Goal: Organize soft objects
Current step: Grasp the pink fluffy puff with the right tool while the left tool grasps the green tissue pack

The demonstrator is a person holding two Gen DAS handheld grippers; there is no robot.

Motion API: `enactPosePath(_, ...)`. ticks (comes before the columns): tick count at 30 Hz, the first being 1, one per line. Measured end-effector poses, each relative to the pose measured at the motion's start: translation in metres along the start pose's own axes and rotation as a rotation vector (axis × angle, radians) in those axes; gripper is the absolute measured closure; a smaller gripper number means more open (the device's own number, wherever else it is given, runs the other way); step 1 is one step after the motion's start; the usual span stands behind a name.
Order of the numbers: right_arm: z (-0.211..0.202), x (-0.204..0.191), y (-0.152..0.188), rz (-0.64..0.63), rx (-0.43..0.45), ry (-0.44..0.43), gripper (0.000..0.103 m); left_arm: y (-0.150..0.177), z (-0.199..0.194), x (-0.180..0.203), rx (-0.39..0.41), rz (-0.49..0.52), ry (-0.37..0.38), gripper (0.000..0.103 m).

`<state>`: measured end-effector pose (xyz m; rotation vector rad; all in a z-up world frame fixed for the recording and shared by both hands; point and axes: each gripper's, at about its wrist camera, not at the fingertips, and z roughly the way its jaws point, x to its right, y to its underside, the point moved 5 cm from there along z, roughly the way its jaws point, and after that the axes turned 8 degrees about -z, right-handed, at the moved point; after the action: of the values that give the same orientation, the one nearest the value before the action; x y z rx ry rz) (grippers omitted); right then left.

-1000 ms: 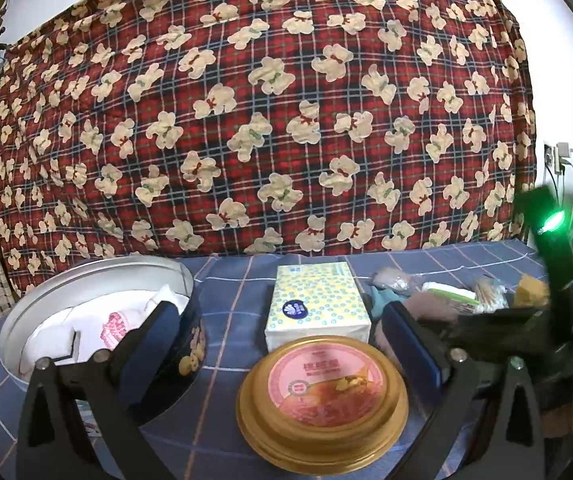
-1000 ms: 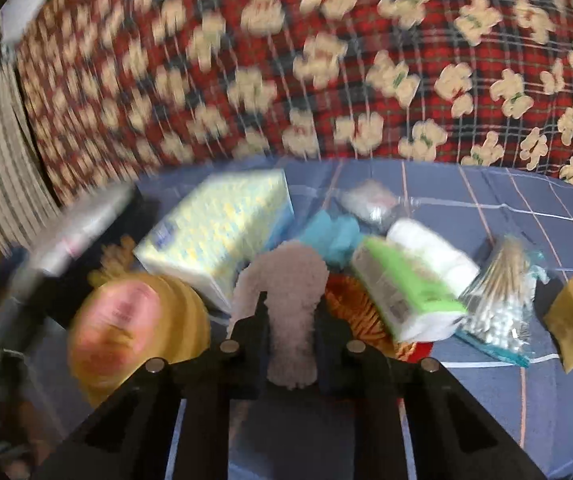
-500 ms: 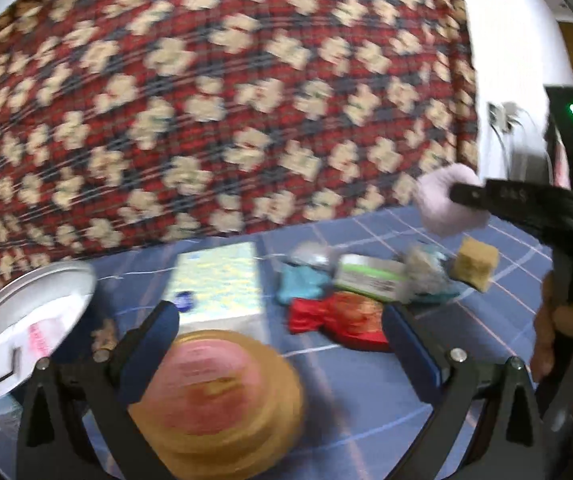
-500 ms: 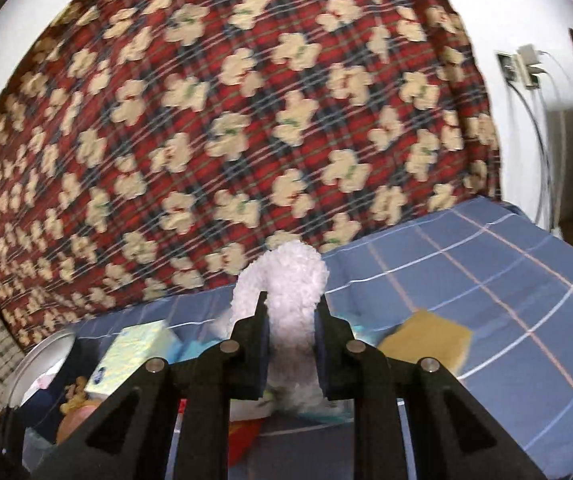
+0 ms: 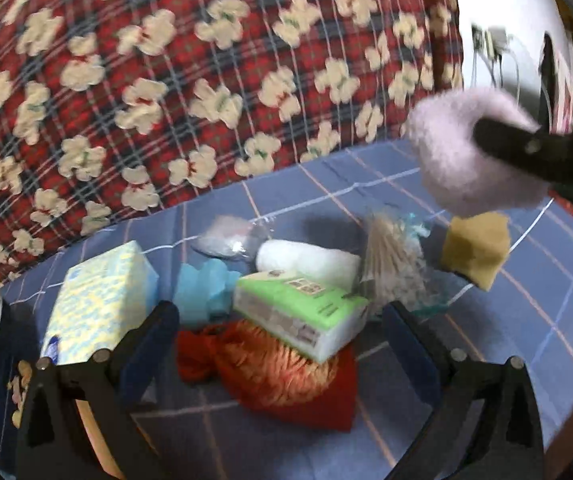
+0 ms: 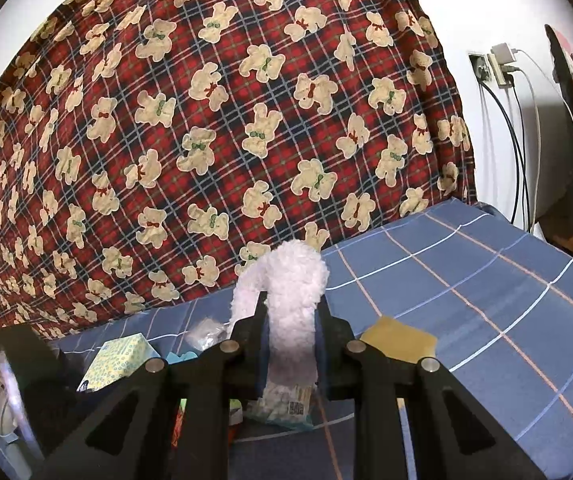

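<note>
My right gripper (image 6: pixel 289 354) is clamped tight on a fluffy pale pink ring (image 6: pixel 286 312), the pads pinching one side of the loop. The ring stands on edge between the fingers, its long axis running up and away from me, with the arched top poking past the fingertips toward the bear-print blanket (image 6: pixel 222 120). From the left wrist view I see the same ring (image 5: pixel 470 160) held up in the air, well clear of the blue checked cloth (image 5: pixel 526 300), above the yellow sponge (image 5: pixel 474 252).

My left gripper (image 5: pixel 282 340) stands wide open with nothing between its fingers. Just beyond its tips lies the pile: a green tissue pack (image 5: pixel 306 312) resting tilted on a red and orange bundle (image 5: pixel 270 376), a blue piece (image 5: pixel 202 284), a white roll (image 5: pixel 310 258), a bag of cotton swabs (image 5: pixel 390 264), and a yellow patterned tissue box (image 5: pixel 102 300) to the left.
</note>
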<state>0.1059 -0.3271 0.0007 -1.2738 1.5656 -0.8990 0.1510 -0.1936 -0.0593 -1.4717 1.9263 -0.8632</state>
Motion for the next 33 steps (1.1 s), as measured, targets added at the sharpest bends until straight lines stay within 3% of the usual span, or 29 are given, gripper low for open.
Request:
enactPosePath(5, 0.003, -0.002, 0.002, -0.001, -0.012, -0.006, 0.082, -0.005, 0.026, -0.001, -0.057, -0.038, -0.019, 0.001)
enactPosePath(8, 0.005, -0.004, 0.003, -0.012, -0.025, -0.011, 0.081, -0.004, 0.039, -0.004, -0.119, -0.076, 0.022, 0.020)
enactPosePath(12, 0.004, -0.005, 0.003, -0.017, -0.020, -0.006, 0.081, -0.002, 0.039, -0.012, -0.123, -0.144, 0.084, 0.021)
enactPosePath(15, 0.004, -0.003, 0.004, -0.014, -0.020, 0.003, 0.081, -0.003, 0.028, -0.014, -0.067, -0.170, 0.098, 0.022)
enactPosePath(18, 0.004, 0.000, 0.003, -0.008, -0.016, 0.010, 0.081, -0.004, 0.001, -0.019, 0.063, -0.212, 0.138, 0.022)
enactPosePath(24, 0.003, 0.003, 0.003, 0.004, -0.003, 0.026, 0.082, 0.005, -0.044, -0.026, 0.207, -0.201, 0.173, 0.021)
enactPosePath(33, 0.003, -0.015, 0.010, -0.106, 0.008, 0.066, 0.082, 0.016, -0.076, -0.035, 0.319, -0.130, 0.102, 0.021)
